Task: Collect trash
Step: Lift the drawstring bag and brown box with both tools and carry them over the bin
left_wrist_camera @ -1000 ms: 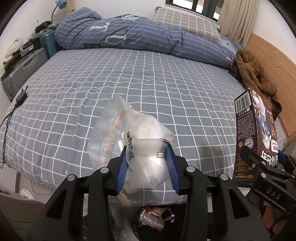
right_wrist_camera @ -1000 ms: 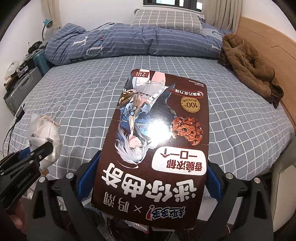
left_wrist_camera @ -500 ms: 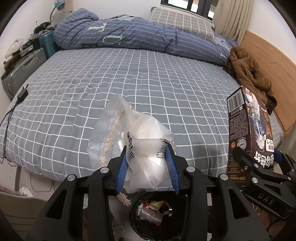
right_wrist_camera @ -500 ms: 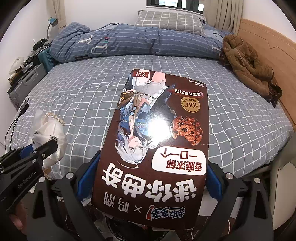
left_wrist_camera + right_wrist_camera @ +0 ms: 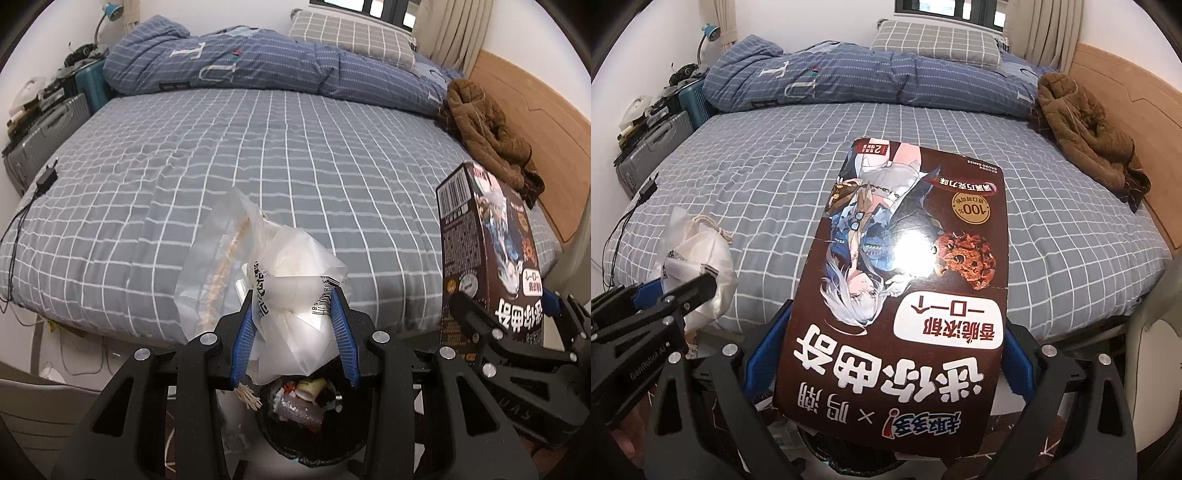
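Now the left gripper (image 5: 293,306) clamps a crumpled plastic bag (image 5: 284,295) directly above the black bin (image 5: 306,424) at the foot of the bed (image 5: 258,155); beside it, the right gripper (image 5: 894,354) grips a brown cookie box (image 5: 905,277).

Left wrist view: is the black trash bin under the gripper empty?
No, the black trash bin already holds wrappers and scraps, visible below the clear plastic bag.

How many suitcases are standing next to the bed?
2, both at the left side of the bed: a grey suitcase nearer the camera, and a teal suitcase behind it, beside the blue duvet. Clutter sits on top, so more could be hidden.
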